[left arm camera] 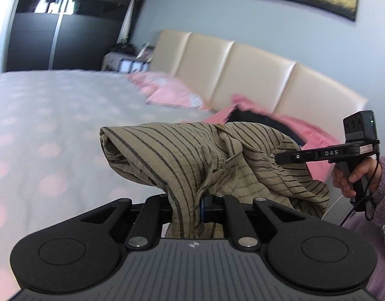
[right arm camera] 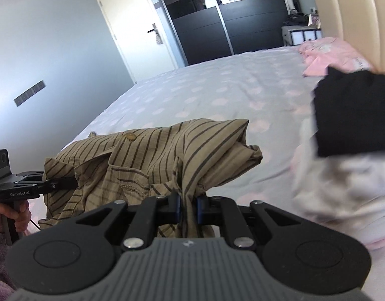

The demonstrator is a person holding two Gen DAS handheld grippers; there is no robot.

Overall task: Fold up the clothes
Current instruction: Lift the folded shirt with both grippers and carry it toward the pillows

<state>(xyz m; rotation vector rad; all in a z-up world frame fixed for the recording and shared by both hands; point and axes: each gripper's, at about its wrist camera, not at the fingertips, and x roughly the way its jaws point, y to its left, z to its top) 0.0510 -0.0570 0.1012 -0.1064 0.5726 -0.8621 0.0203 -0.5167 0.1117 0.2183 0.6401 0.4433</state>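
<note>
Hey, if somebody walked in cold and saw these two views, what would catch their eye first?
The striped tan shirt, bunched mid-frame above the bed, pinched by the left gripper and right gripper. Next, the black garment at right, and pink pillows by the cream headboard.

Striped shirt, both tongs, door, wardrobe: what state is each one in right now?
Striped shirt: bunched, unfolded, held up above the bed.
Left tongs: shut on the shirt.
Right tongs: shut on the shirt.
Door: closed.
Wardrobe: sliding doors closed.
</note>
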